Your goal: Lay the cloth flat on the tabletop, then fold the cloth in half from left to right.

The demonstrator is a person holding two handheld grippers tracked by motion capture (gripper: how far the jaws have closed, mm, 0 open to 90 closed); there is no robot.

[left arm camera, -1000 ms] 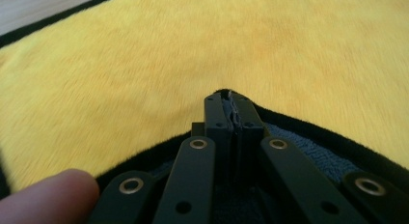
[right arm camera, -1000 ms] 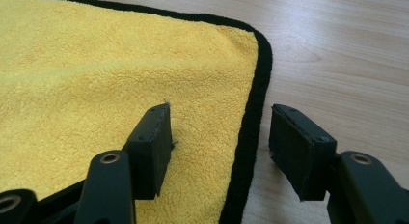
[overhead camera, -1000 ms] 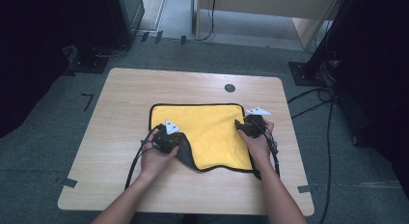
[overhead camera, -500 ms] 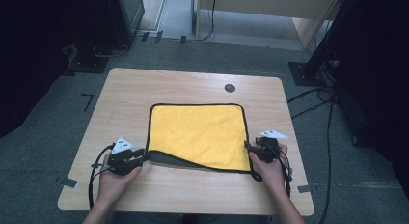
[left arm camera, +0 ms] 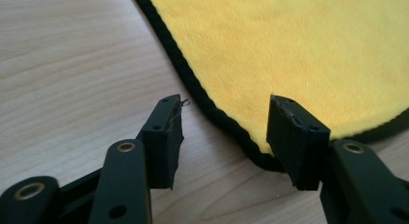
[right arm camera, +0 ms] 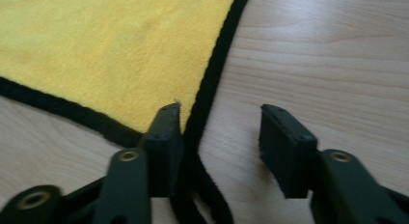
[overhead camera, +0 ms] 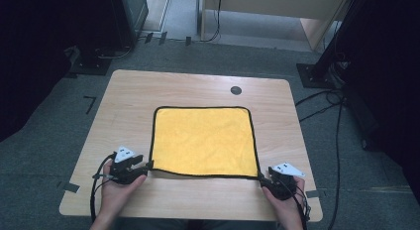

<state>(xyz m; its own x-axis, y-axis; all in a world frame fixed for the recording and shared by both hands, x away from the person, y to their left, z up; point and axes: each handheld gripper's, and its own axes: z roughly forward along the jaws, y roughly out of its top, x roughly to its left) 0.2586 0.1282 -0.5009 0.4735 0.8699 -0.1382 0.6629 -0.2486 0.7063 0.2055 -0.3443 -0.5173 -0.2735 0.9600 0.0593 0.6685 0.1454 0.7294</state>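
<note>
A yellow cloth (overhead camera: pixel 203 141) with a black hem lies spread flat on the wooden table (overhead camera: pixel 148 91). My left gripper (overhead camera: pixel 147 165) is at the cloth's near left corner. In the left gripper view its jaws (left arm camera: pixel 224 118) have just been opening, and the corner (left arm camera: pixel 260 151) lies loose on the table between them. My right gripper (overhead camera: pixel 262 176) is at the near right corner. Its jaws (right arm camera: pixel 219 120) have just been closing but stand apart. The black hem (right arm camera: pixel 207 98) runs along the inside of one jaw, and bare table shows in the gap.
A small black round cap (overhead camera: pixel 236 90) is set into the table behind the cloth. Black stands (overhead camera: pixel 94 64) and cables (overhead camera: pixel 322 98) sit on the grey floor around the table. Bare wood shows left and right of the cloth.
Both hands drew back toward the near edge, pulling the folded cloth out flat. The left jaws came open off the near left corner. The right hand moved to the near right corner.
</note>
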